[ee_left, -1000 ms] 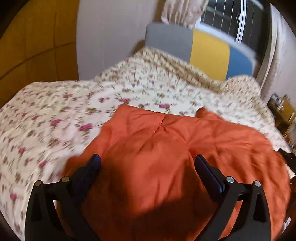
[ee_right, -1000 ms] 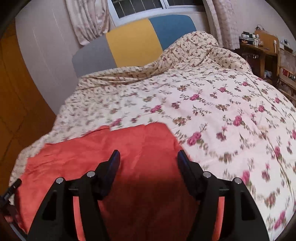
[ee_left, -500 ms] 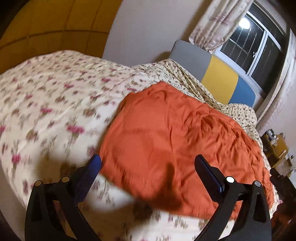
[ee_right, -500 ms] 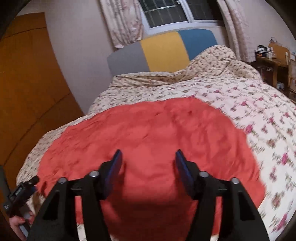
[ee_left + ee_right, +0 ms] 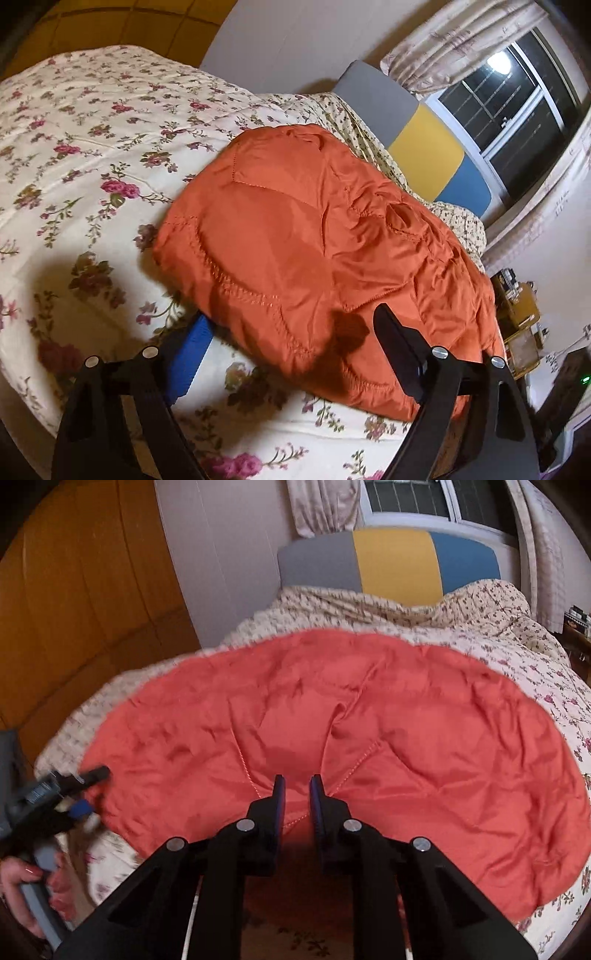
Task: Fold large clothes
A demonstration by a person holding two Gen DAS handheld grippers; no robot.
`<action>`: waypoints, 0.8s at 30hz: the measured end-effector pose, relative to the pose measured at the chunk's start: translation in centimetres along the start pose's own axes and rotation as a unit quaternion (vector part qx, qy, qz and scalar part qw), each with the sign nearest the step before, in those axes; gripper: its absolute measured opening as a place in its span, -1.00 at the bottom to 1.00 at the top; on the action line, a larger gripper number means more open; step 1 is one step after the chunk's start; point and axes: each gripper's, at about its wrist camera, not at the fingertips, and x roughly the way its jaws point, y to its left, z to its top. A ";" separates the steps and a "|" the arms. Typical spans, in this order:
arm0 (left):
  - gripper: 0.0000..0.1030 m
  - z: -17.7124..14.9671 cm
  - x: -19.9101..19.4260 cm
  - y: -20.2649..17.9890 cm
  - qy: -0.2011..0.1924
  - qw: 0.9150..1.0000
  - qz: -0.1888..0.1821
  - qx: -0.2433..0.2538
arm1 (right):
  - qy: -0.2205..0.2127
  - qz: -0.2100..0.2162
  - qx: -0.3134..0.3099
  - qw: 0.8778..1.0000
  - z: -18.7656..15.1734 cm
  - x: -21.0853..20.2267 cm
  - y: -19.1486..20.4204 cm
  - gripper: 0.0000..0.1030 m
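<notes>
Reading both wrist views, we find the orange quilted garment (image 5: 317, 240) lying spread on the floral bedspread (image 5: 74, 155), its long axis running along the near bed edge from one hand to the other. Our right gripper (image 5: 296, 786) has just been closing and now pinches a fold of the near hem, cloth bunched between the blue pads. Our left gripper (image 5: 291, 343) stands released, jaws just narrowed slightly, straddling the garment's near corner without pressing it: one finger sits under the edge, the other above. We judge the left must close on that corner next.

Left view alone shows the corner's stitched hem; right view alone shows the full width, plus the left gripper (image 5: 62, 794) at the far-left edge.
</notes>
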 end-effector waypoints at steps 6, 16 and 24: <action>0.68 0.2 0.8 0.1 -0.011 1.000 -0.003 -0.015 | 0.001 -0.027 -0.044 0.999 -1.8 2.5 0.6 -0.78; 0.76 0.7 1.3 0.6 -0.046 0.994 -0.029 -0.095 | -0.009 -0.013 -0.032 0.999 -2.4 2.8 -0.7 -0.78; 0.14 1.3 2.0 1.6 -0.048 0.980 -0.020 -0.191 | -0.011 -0.004 -0.026 1.000 -2.4 2.5 -1.4 -0.78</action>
